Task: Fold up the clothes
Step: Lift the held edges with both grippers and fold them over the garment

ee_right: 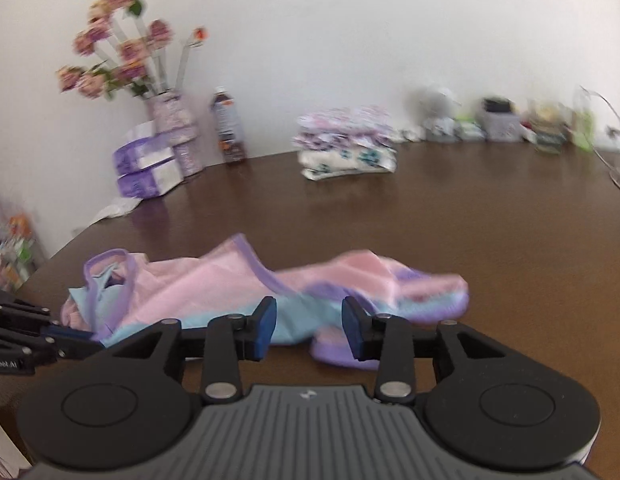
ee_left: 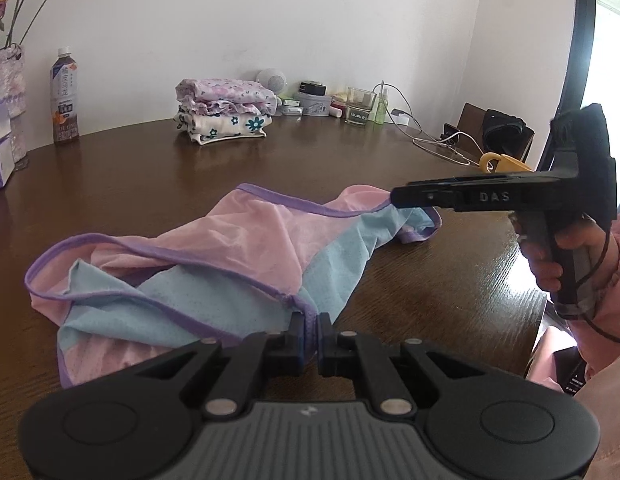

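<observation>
The pink and blue garment (ee_left: 238, 248) lies crumpled on the table (ee_left: 150, 168), well short of the folded stack (ee_left: 226, 110) near the wall. The left gripper (ee_left: 311, 330) is clamped on its purple-trimmed near edge, apparently to anchor it. The right gripper (ee_right: 310, 322) hovers over the opposite end, jaws apart and empty, apparently positioned for a second hold.
</observation>
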`<state>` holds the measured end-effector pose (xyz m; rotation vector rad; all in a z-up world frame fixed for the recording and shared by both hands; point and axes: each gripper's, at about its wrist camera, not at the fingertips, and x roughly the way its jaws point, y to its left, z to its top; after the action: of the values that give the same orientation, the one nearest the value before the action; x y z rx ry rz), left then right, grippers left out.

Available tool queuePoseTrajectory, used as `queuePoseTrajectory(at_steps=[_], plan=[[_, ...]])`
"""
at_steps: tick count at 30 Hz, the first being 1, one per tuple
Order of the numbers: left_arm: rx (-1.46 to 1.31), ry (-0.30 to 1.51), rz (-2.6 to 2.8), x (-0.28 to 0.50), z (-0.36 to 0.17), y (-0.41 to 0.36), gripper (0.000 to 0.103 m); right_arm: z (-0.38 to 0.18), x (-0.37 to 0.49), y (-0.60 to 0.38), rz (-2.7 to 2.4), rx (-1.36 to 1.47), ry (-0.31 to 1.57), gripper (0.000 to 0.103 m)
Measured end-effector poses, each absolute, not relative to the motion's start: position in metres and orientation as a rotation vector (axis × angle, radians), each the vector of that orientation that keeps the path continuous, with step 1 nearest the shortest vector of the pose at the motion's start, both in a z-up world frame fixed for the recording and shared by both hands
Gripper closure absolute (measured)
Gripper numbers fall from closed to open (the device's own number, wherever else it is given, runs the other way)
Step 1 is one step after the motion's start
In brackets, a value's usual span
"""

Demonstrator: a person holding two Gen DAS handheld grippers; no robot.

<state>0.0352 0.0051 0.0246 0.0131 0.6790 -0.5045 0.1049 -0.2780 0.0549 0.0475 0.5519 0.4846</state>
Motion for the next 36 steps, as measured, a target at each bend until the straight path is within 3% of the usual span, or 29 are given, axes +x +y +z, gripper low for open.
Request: queuePoseTrajectory(at_steps=[3, 6, 8, 10, 13, 16, 17, 18, 20, 23, 36], plan=[[-0.024, 0.663, -0.469, 0.034, 0.030, 0.009, 0.090, 0.060, 0.131, -0.249, 0.550, -0.028, 0.577, 0.063], [-0.079, 0.648, -0.428, 0.038, 0.036, 0.016, 0.073, 0.054, 0.161, -0.229, 0.596, -0.043, 0.657, 0.063], [-0.118, 0.657, -0.399, 0.045, 0.037, 0.019, 0.057, 0.048, 0.177, -0.220, 0.614, -0.042, 0.705, 0.063], [-0.134, 0.674, -0.378, 0.053, 0.035, 0.019, 0.056, 0.043, 0.187, -0.212, 0.620, -0.046, 0.733, 0.063], [-0.115, 0.712, -0.379, 0.062, 0.028, 0.014, 0.058, 0.039, 0.188, -0.208, 0.617, -0.062, 0.742, 0.067], [-0.106, 0.722, -0.392, 0.068, 0.023, 0.012, 0.062, 0.037, 0.184, -0.208, 0.618, -0.078, 0.741, 0.092], [-0.104, 0.724, -0.396, 0.072, 0.023, 0.012, 0.069, 0.037, 0.183, -0.208, 0.619, -0.082, 0.740, 0.094], [-0.103, 0.722, -0.394, 0.075, 0.023, 0.012, 0.072, 0.037, 0.182, -0.209, 0.620, -0.087, 0.738, 0.095], [-0.101, 0.721, -0.390, 0.081, 0.022, 0.013, 0.091, 0.038, 0.179, -0.213, 0.620, -0.078, 0.725, 0.097], [-0.103, 0.721, -0.378, 0.091, 0.021, 0.016, 0.099, 0.043, 0.181, -0.219, 0.613, -0.038, 0.700, 0.097], [-0.118, 0.525, -0.438, 0.055, 0.075, 0.024, 0.100, 0.085, 0.157, -0.271, 0.706, 0.197, 0.533, 0.097]])
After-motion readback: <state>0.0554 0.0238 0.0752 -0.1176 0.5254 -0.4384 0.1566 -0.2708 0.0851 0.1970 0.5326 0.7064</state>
